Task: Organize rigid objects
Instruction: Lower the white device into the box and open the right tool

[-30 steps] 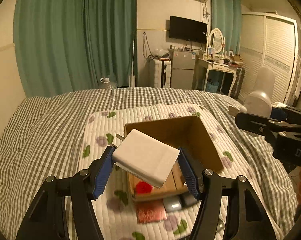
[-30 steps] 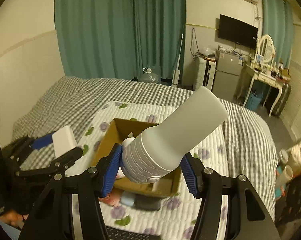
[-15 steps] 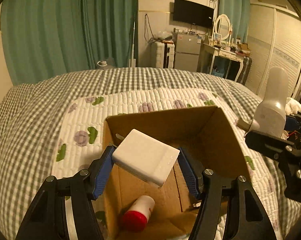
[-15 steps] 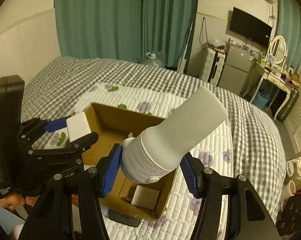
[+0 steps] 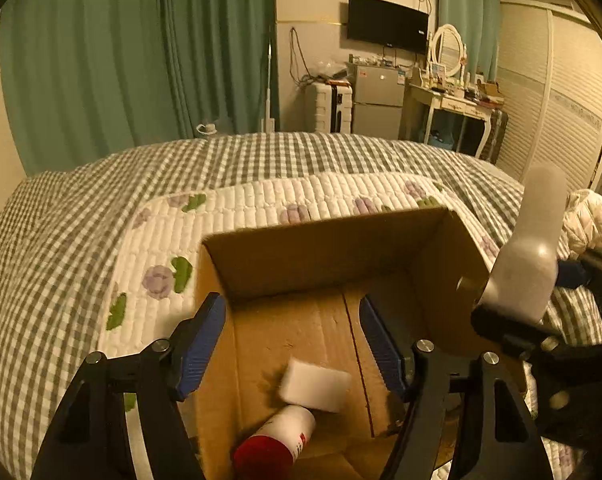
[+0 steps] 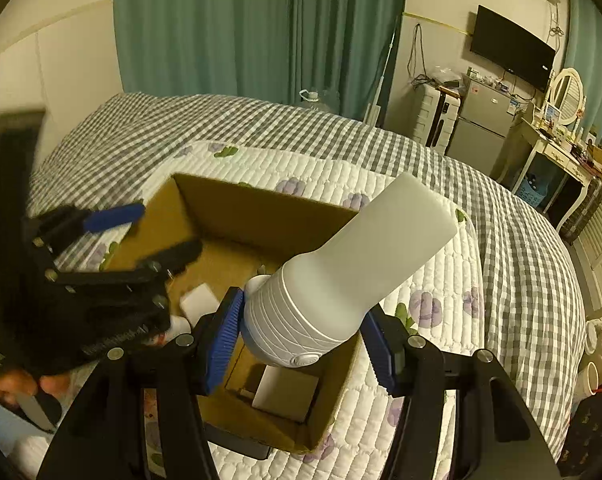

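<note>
Right gripper (image 6: 301,340) clamps white bottle (image 6: 353,276) above cardboard box's (image 6: 237,212) near-right corner, long axis tilted up and away; left gripper (image 5: 293,348) gapes empty over dropped white block (image 5: 316,389).

cardboard box (image 5: 321,256): plain brown, inside and out.
block (image 5: 316,385) in the box: white, unmarked.
tube (image 5: 277,438) in the box: white body, red cap, small red print.
bottle (image 6: 353,276): white ribbed cap end, paler frosted-white body.
left gripper (image 5: 293,344): black frame, blue ridged pads (image 5: 199,346).
right gripper (image 6: 301,340): black frame, blue ridged pads (image 6: 223,336).
quilted mat (image 5: 237,216): white, with purple flowers and green leaves.
bedspread (image 5: 53,232): grey-and-white check.
curtains (image 5: 141,56): plain teal green.
television (image 5: 387,24): black.
wall (image 5: 313,0): cream.
wardrobe doors (image 5: 557,112): cream, slatted.
</note>
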Tool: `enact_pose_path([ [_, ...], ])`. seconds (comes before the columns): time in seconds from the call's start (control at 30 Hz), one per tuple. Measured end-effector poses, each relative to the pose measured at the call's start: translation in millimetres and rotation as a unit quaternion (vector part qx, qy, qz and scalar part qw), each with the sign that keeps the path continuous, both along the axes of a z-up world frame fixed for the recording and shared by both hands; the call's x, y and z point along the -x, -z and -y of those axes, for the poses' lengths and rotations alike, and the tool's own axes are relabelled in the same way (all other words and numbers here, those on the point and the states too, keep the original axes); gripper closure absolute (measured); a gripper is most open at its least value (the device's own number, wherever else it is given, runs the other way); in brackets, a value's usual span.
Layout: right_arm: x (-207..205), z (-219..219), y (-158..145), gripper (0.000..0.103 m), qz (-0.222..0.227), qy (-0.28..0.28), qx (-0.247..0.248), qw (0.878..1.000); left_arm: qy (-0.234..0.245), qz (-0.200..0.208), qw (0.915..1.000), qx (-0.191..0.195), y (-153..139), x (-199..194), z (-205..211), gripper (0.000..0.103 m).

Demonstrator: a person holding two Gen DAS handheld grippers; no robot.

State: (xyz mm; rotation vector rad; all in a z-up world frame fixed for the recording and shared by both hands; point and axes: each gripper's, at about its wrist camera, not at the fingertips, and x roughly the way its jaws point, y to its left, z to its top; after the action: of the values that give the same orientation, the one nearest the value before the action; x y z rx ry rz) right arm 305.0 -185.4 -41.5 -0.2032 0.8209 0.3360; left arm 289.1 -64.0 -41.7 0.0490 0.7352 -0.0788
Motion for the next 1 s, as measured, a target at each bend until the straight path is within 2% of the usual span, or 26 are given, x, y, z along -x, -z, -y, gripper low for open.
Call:
enact_pose_path([
  [0.27,-6,-23,21,0.045,-0.022,-0.026,0.015,0.999,-0.020,0.017,0.9996,0.007,-23,11,-21,0.031],
  [0.33,-7,-28,24,0.041,-0.029,-0.021,0.025,0.999,-0.021,0.021,0.9995,0.010,-29,16,-24,0.031],
  [0.37,-5,-29,24,0.034,-0.025,-0.014,0.030,0.999,-0.021,0.023,0.9995,0.012,-33,20,-26,0.031],
  [0.4,-2,-29,21,0.033,-0.023,-0.011,0.030,0.999,-0.022,0.025,0.9994,0.013,-36,23,-28,0.031],
  [0.5,12,-28,6,0.033,-0.014,-0.008,0.035,0.999,-0.025,0.035,0.9990,0.015,-53,39,-34,0.031],
  [0.7,63,-17,-50,0.030,0.024,0.021,0.039,0.999,-0.031,0.053,0.9979,0.019,-85,82,-44,0.031],
  [0.77,82,-14,-67,0.028,0.034,0.032,0.032,0.998,-0.028,0.056,0.9979,0.017,-94,100,-45,0.022],
  [0.83,104,-12,-82,0.027,0.045,0.040,0.026,0.998,-0.029,0.064,0.9974,0.017,-100,120,-47,0.020],
  [0.93,135,-11,-98,0.019,0.061,0.054,0.013,0.997,-0.022,0.065,0.9975,0.017,-101,144,-49,0.020],
  [1.0,150,-12,-100,0.008,0.069,0.063,0.009,0.996,-0.021,0.061,0.9978,0.016,-95,157,-51,0.014],
])
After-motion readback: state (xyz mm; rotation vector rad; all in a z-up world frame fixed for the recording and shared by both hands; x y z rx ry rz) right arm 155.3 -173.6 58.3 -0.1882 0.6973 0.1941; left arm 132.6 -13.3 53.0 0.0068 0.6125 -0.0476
